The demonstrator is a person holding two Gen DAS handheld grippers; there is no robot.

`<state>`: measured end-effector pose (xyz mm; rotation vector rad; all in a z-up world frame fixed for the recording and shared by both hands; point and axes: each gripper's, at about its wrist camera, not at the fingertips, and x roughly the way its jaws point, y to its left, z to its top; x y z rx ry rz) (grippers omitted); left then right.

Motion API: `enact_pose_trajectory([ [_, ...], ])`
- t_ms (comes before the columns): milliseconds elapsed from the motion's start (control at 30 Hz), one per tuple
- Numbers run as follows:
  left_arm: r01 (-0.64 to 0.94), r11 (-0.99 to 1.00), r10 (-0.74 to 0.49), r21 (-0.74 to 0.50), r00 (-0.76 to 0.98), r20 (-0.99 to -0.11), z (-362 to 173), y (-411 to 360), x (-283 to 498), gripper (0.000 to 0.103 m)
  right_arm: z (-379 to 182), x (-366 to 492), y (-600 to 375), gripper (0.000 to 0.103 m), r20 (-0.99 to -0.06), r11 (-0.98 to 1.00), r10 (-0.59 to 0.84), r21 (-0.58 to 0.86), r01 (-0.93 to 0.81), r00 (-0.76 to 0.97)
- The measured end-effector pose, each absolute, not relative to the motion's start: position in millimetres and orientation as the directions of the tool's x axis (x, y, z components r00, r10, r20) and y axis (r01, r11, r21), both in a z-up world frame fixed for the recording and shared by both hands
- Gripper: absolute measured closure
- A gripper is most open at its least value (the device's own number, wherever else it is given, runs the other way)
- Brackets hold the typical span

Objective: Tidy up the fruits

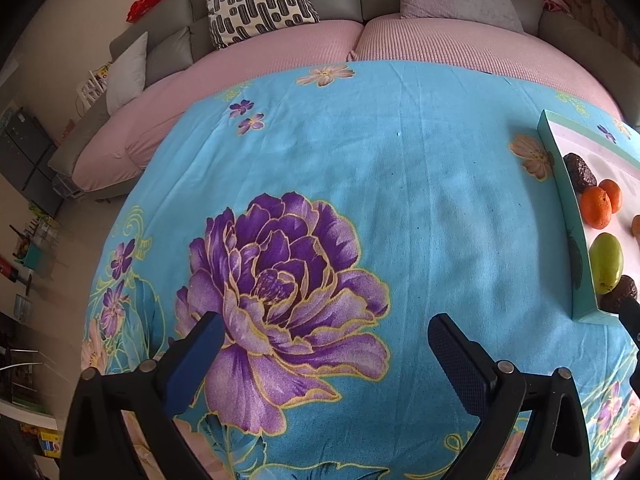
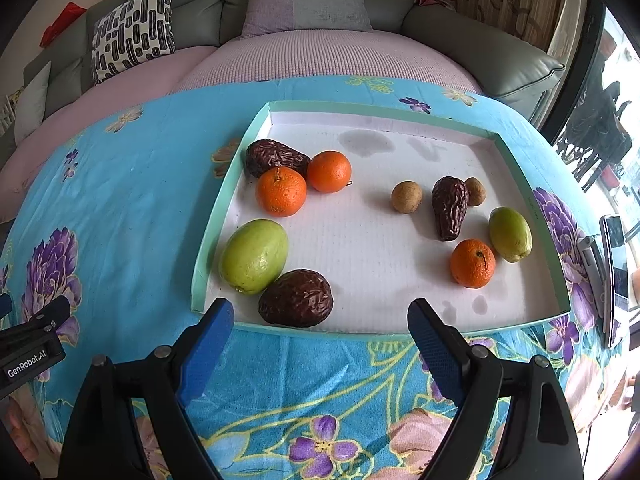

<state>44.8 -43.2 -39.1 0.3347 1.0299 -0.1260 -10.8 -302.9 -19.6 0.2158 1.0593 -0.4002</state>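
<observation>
A shallow teal-rimmed tray (image 2: pixel 219 204) with a white floor holds the fruit. On its left are two oranges (image 2: pixel 281 191), a large green fruit (image 2: pixel 254 255) and two dark wrinkled dates (image 2: pixel 296 298). On its right are two small brown fruits (image 2: pixel 406 197), a date (image 2: pixel 450 207), an orange (image 2: pixel 473 263) and a green fruit (image 2: pixel 510 233). My right gripper (image 2: pixel 320 344) is open and empty at the tray's near edge. My left gripper (image 1: pixel 326 356) is open and empty over the cloth, left of the tray (image 1: pixel 560 184).
The table is covered by a blue floral cloth (image 1: pixel 360 184). A grey sofa with pink covers and cushions (image 2: pixel 304 0) stands behind it. A phone (image 2: pixel 616 272) lies at the table's right edge. The left gripper's body (image 2: pixel 32 344) shows at the right wrist view's left edge.
</observation>
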Motion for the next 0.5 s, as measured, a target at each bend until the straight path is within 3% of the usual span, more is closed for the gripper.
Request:
enact_pose_trajectory([
  [500, 0.275, 0.939, 0.039, 0.208, 0.514, -0.857, -37.5, -45.2, 42.4, 0.0, -20.3, -11.5, -301.6, 0.014, -0.881, 0.908, -0.228, -0.039, 0.416, 0.414],
])
